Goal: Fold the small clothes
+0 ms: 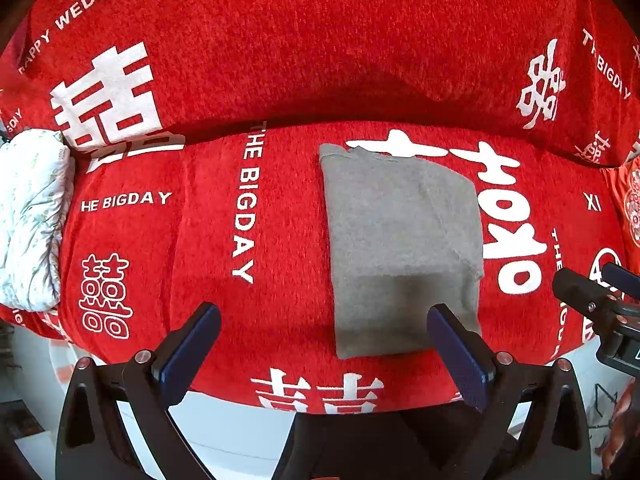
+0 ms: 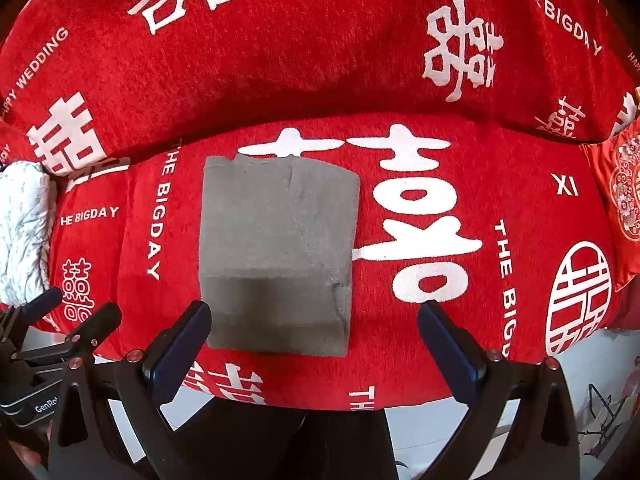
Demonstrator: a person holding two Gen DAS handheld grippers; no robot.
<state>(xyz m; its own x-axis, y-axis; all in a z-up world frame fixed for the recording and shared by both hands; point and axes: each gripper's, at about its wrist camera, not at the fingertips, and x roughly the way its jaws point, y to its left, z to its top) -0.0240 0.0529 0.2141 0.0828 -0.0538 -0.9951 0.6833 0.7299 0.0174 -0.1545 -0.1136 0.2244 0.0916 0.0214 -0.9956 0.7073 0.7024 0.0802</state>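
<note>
A grey garment (image 1: 400, 248) lies folded into a rectangle on the red sofa seat (image 1: 180, 240). It also shows in the right wrist view (image 2: 276, 256). My left gripper (image 1: 324, 348) is open and empty, held just above the seat's front edge, with its right finger over the garment's near right corner. My right gripper (image 2: 314, 344) is open and empty, near the garment's near edge, left finger by its near left corner. Each gripper shows at the edge of the other's view, the right one (image 1: 600, 300) and the left one (image 2: 60, 320).
The sofa is covered in red cloth with white wedding lettering; its backrest (image 1: 320, 48) rises behind the seat. A white patterned cushion (image 1: 32, 216) lies at the left end. A red embroidered cushion (image 2: 624, 200) lies at the right end. White floor (image 1: 224, 432) shows below the seat's front edge.
</note>
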